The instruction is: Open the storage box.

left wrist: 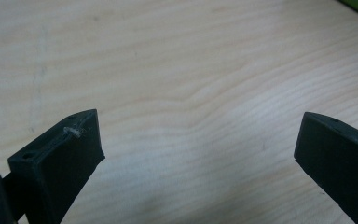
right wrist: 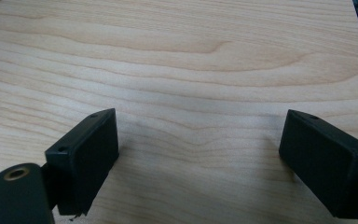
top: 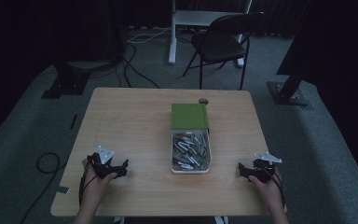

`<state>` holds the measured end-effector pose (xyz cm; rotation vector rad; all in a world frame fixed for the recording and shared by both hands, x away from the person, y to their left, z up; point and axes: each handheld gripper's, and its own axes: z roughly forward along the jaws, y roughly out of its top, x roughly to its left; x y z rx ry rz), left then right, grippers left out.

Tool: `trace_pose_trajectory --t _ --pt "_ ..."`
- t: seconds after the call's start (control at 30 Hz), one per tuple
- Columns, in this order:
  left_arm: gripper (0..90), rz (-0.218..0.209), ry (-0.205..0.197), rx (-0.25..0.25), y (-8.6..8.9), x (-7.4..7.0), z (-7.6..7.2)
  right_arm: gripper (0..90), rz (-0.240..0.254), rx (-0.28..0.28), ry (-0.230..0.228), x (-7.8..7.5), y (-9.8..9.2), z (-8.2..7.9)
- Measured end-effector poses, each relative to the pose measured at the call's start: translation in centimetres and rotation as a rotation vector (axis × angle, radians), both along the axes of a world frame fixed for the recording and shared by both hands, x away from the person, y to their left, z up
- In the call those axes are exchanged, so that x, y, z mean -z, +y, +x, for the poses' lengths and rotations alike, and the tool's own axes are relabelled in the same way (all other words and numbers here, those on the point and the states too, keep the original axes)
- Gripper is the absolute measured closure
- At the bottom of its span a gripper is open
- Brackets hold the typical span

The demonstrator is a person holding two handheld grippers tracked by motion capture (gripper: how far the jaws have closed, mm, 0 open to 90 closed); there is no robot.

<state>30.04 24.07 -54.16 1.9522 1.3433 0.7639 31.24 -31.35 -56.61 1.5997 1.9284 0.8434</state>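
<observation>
Black left gripper (top: 122, 168) and right gripper (top: 243, 171), grey three-cornered top plates, blocky black jaws with screw holes, black trailing cables, bare forearms

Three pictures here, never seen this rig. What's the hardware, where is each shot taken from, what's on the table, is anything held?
There is no robot arm. A person at a wooden table holds a hand-held two-jaw gripper in each hand: the left gripper and the right gripper.

The high view comes from a fixed camera above the person's side, looking forward and down. The other two pictures come from cameras riding on the grippers, looking along their black jaws at the table's wood grain.

In the middle of the table lies a white tray full of small metal parts; what they are is too small to tell. A green box sits at its far end, and a small dark round thing lies beyond that.

Both grippers' jaws stand wide apart with bare wood between them, so nothing is held.
</observation>
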Motion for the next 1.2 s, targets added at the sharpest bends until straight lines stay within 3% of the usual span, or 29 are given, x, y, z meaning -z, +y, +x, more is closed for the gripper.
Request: trace_pose_trajectory --t 0.2,0.3,0.43,0.63,0.73,0.9,0.97,1.2 --pt "1.5 -0.015 0.046 -0.022 0.7 0.4 0.0 11.3 0.000 0.000 0.000 0.0 0.0 0.0" --pt "1.5 0.012 0.057 -0.042 1.2 0.5 0.1 11.3 0.000 0.000 0.000 0.0 0.0 0.0" --pt "1.5 0.005 0.085 -0.055 2.0 0.8 0.0 11.3 0.000 0.000 0.000 0.0 0.0 0.0" --pt "1.6 0.039 0.098 -0.079 2.6 1.1 -0.1 11.2 0.000 0.001 0.000 0.0 0.0 0.0" --pt "1.6 0.027 0.122 -0.080 2.7 1.6 0.0 11.2 0.000 0.003 0.000 0.0 0.0 0.1" --pt "1.6 0.001 0.125 -0.084 2.9 1.7 0.1 11.2 0.000 0.003 0.001 0.0 0.0 0.1" --pt "2.1 -0.049 0.147 -0.097 2.8 1.9 0.2 11.2 0.000 0.004 0.001 0.0 0.0 0.1" --pt "2.0 -0.051 0.146 -0.106 2.8 1.9 0.1 11.2 0.000 0.005 0.002 0.0 0.0 0.1"
